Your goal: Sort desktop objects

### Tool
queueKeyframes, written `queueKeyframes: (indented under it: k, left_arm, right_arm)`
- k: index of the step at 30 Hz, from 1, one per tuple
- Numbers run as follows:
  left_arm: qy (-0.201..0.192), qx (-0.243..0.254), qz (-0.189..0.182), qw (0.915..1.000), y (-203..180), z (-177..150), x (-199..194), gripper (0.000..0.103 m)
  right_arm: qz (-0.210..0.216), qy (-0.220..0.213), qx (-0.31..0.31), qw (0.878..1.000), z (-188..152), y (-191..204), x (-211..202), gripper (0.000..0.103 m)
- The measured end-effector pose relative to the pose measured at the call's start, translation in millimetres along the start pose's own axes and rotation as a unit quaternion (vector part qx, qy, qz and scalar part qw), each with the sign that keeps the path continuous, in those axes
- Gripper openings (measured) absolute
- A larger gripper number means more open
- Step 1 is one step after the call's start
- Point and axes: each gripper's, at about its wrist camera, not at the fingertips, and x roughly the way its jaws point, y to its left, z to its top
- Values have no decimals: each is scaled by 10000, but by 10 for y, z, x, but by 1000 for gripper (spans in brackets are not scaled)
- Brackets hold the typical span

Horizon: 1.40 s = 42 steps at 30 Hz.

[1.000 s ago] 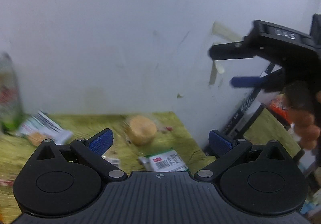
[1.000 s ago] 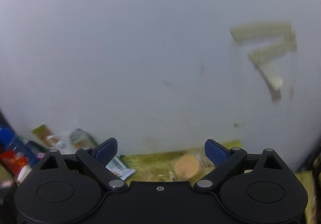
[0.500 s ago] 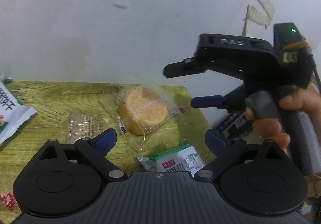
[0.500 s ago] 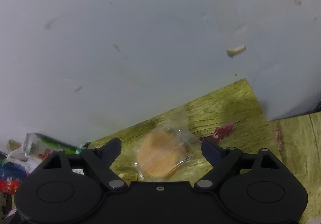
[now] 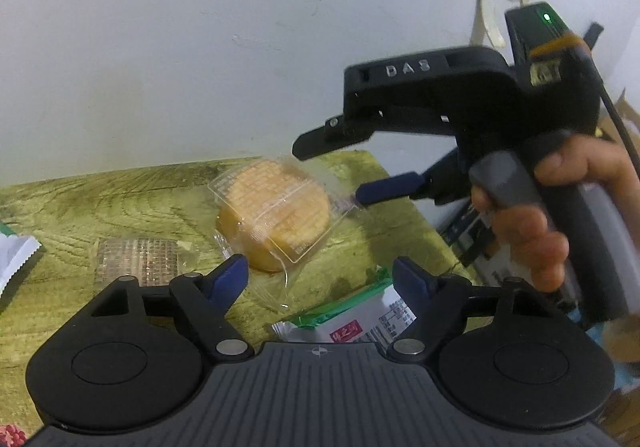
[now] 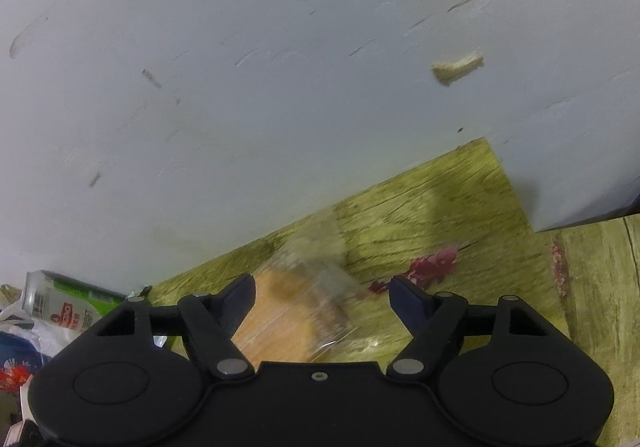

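A round golden cake in a clear wrapper (image 5: pixel 276 215) lies on the yellow-green table (image 5: pixel 100 207) near the wall. My left gripper (image 5: pixel 320 275) hovers just in front of it, jaws closing, with only the wrapper's near edge between its blue fingertips and no pad pressing. A hand brings my right gripper (image 5: pixel 344 167) in from the right, its lower blue pad at the wrapper's right end. In the right wrist view the cake (image 6: pixel 288 311) sits between the closing jaws of the right gripper (image 6: pixel 324 295). The left pad is close to its side; the right pad stands apart.
A green-and-white packet (image 5: pixel 360 323) lies under my left gripper's right finger. A clear gridded packet (image 5: pixel 138 261) and a white packet (image 5: pixel 16 259) lie to the left. A green can (image 6: pixel 68 299) lies by the wall. The table's edge is close on the right.
Both grippers have come down toward the cake and their jaws have narrowed. The right gripper has moved in from the right until the cake sits between its fingers.
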Motion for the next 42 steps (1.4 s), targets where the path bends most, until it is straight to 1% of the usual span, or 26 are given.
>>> queueKeyframes:
  k: [1, 5, 7, 9, 10, 12, 15, 20, 26, 30, 34, 35, 36, 38, 39, 40, 42]
  left_arm:
    - [10, 20, 1, 10000, -5, -2, -1, 80]
    - [32, 40, 55, 10000, -9, 0, -3, 80]
    - [39, 47, 68, 10000, -10, 5, -6, 80]
    - [46, 57, 80, 9999, -6, 5, -7, 80]
    - [46, 58, 73, 9999, -11, 5, -2, 80]
    - [40, 55, 50, 10000, -34, 2, 8, 79]
    - [22, 26, 34, 10000, -6, 4, -20, 79]
    - [-12, -42, -10, 10000, 56, 6, -98, 78]
    - [58, -27, -146, 9999, 94, -18, -174, 78]
    - [188, 26, -261, 9995, 77, -42, -184, 78]
    - [368, 163, -366, 9985, 98, -65, -240, 81]
    - [385, 182, -388, 9983, 111, -64, -254, 86]
    - [405, 192, -418, 9981, 127, -63, -274, 86]
    - [433, 162, -442, 9980, 174, -56, -360, 92]
    - [428, 165, -431, 9980, 201, -54, -410, 92]
    - [429, 170, -420, 9981, 227, -53, -459, 92]
    - [409, 168, -372, 9983, 265, -46, -539, 92]
  right_arm:
    - [9, 20, 34, 10000, -1, -17, 20, 73]
    - [142, 324, 123, 9993, -45, -56, 171, 74]
    - [250, 355, 83, 9990, -79, -48, 199, 73]
    - [301, 346, 37, 9989, -105, -39, 198, 61]
    - [333, 342, 24, 9989, -117, -38, 188, 60]
    - [432, 337, 9, 9985, -142, -43, 153, 51]
    - [566, 335, 4, 9978, -196, -46, 81, 44]
    - [771, 280, 38, 9966, -305, -18, -65, 36]
    - [1209, 141, -149, 9925, -422, 211, -290, 36]
    - [1443, 154, -403, 9886, -376, 485, -395, 36]
    - [1510, 345, -593, 9861, -375, 715, -285, 36]
    - [1521, 417, -612, 9856, -389, 748, -268, 36]
    - [1531, 488, -631, 9850, -402, 780, -250, 38]
    - [1569, 637, -632, 9835, -450, 859, -244, 38]
    - [1591, 712, -627, 9827, -478, 901, -246, 38]
    - [1638, 772, -609, 9816, -495, 920, -232, 40]
    - [1769, 829, -557, 9791, -508, 910, -208, 48]
